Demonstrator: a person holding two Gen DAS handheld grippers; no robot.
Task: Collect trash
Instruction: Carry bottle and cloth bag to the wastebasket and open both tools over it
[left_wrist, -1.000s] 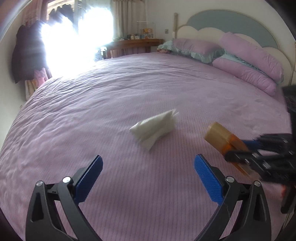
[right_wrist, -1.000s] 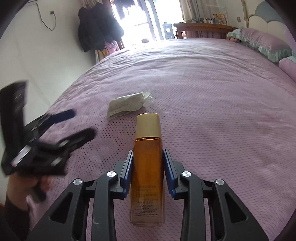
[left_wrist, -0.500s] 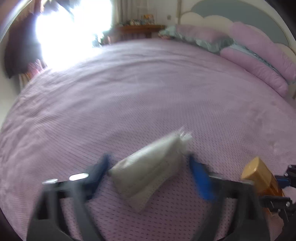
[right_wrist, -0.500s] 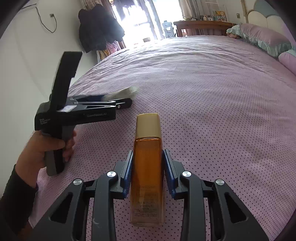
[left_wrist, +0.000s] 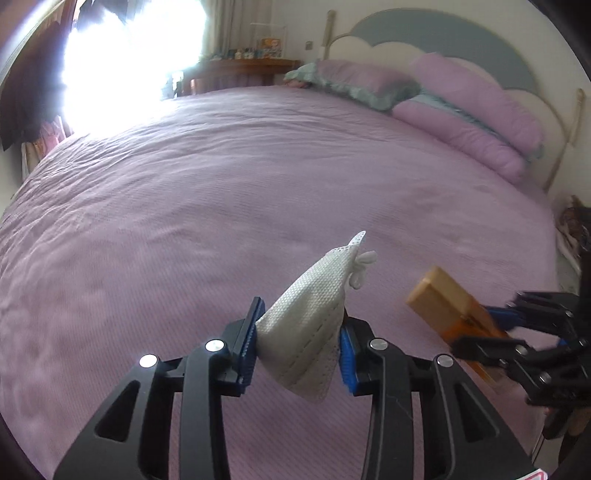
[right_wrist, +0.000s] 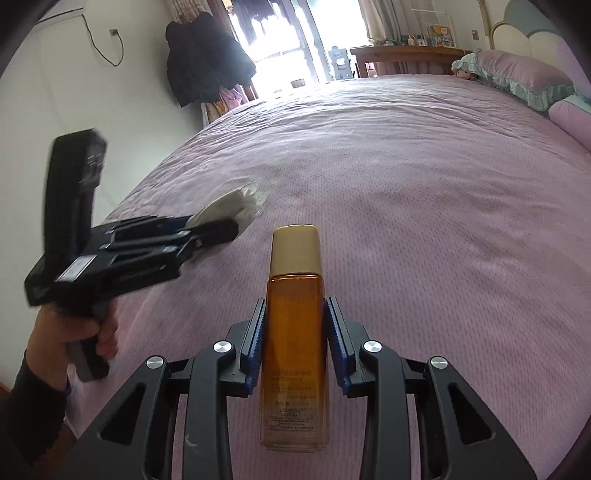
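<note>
Closing on the mask (left_wrist: 306, 328) between its pads, the left gripper (left_wrist: 297, 345) must lift; the right gripper (right_wrist: 295, 349) clamps the bottle (right_wrist: 294, 328).

A bed (left_wrist: 221, 192) is covered in a lilac spread with a fine dotted weave. Between the blue ribbed pads (left_wrist: 249, 338) of the black left hand-held gripper (left_wrist: 297, 341), whose jaws are closing, a white mask (left_wrist: 310, 328) with a tiny perforated texture is seen. An amber bottle (right_wrist: 295, 354) with a matte gold cap (right_wrist: 296, 251) is clasped by the black, blue-padded right hand-held gripper (right_wrist: 295, 345). Beyond both, lilac pillows (left_wrist: 469, 110) with teal frills and a grey-blue and cream headboard (left_wrist: 443, 40) are shown.
</note>
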